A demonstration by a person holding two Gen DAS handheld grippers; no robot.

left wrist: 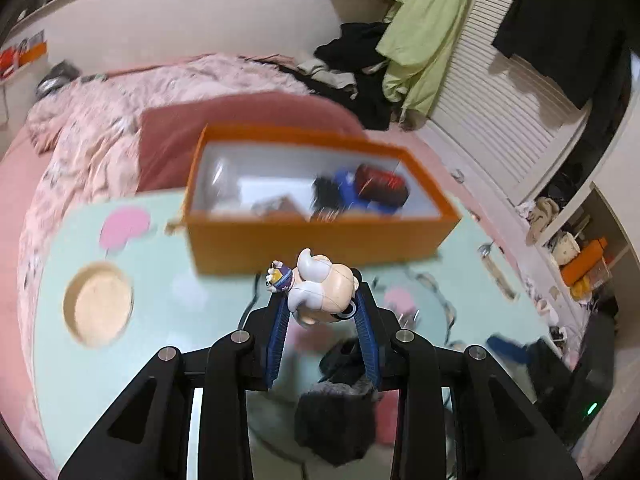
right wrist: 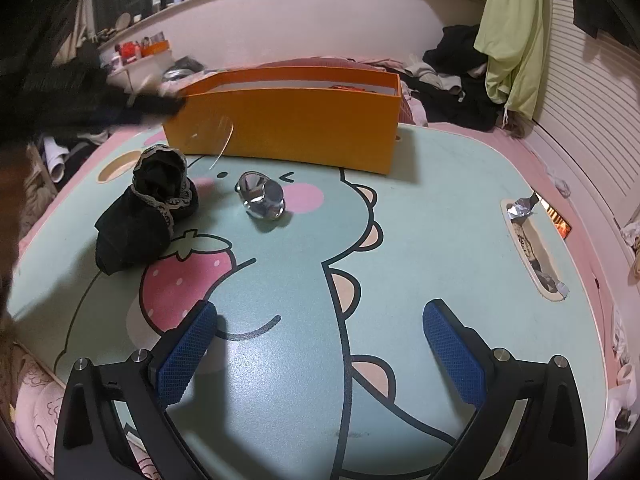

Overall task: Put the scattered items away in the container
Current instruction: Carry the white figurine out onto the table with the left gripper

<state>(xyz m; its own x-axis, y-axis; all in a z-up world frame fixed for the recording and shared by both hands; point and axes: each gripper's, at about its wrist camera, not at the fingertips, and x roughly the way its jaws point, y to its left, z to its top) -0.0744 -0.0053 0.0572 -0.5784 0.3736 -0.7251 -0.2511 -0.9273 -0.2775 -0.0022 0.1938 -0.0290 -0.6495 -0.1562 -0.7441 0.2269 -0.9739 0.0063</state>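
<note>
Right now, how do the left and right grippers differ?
The left gripper is shut on a small toy figure, held above the table; the right gripper is open and holds nothing. The left points at the orange box; the right sits farther back, over the dinosaur-print table. Both have blue textured pads.

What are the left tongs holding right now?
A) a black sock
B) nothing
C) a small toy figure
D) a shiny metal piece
C: in the left wrist view the left tongs are shut on the figure, short of the box; the sock and metal piece lie on the table.
</note>
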